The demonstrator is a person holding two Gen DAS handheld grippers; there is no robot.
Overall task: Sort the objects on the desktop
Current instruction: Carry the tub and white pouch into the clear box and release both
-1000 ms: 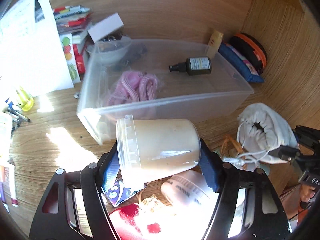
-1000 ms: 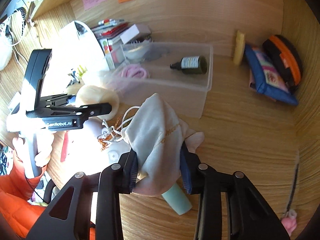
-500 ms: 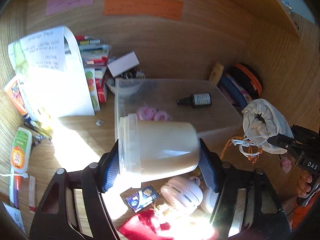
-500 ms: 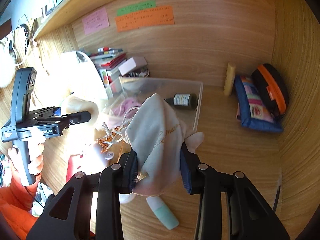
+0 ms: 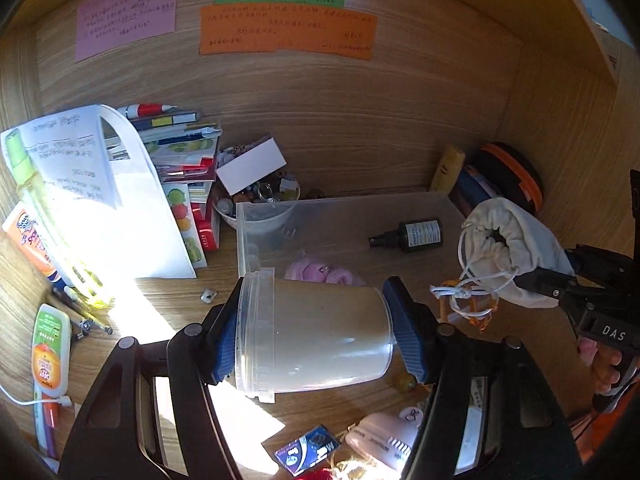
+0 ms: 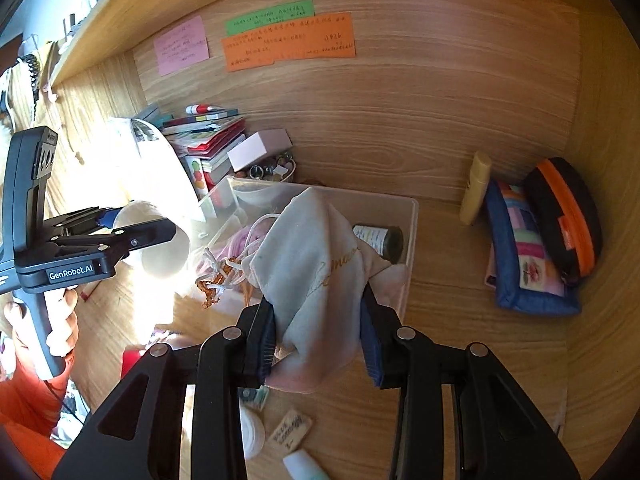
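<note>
Both tools are riding higher than a second ago, so the bin is sliding toward the middle of each picture and the paper notes on the back wall are coming into sight. I am keeping the left tongs (image 5: 312, 334) pinching a white lidded tub (image 5: 310, 332) on its side, one pad against the lid and the other against the base, up off the worktop (image 5: 160, 292) at about 6 o'clock of the clear plastic bin (image 5: 348, 216). I am keeping the right tongs (image 6: 318, 336) pressed onto a pale drawstring pouch (image 6: 316, 256), hanging in front of the bin's near wall, with its white cord and something orange dangling at 9 o'clock.

Sorting is looking partly done, I judge: a dark spray bottle (image 5: 416, 234) and something pink and knitted (image 5: 320, 272) are already lying in the bin, while the tub and pouch are not yet dropped in. Plenty is waiting: a blue card (image 5: 308, 450) and a pink gadget (image 5: 384, 436) at 6 o'clock, and tubes and pens at 9 o'clock.

My left camera is showing the pouch's open mouth and the sunlit clutter on the left, which the right camera is washing out. My right camera is showing the patchwork pouch (image 6: 528, 256) and the black and orange case (image 6: 568, 216) at 3 o'clock far more fully.
</note>
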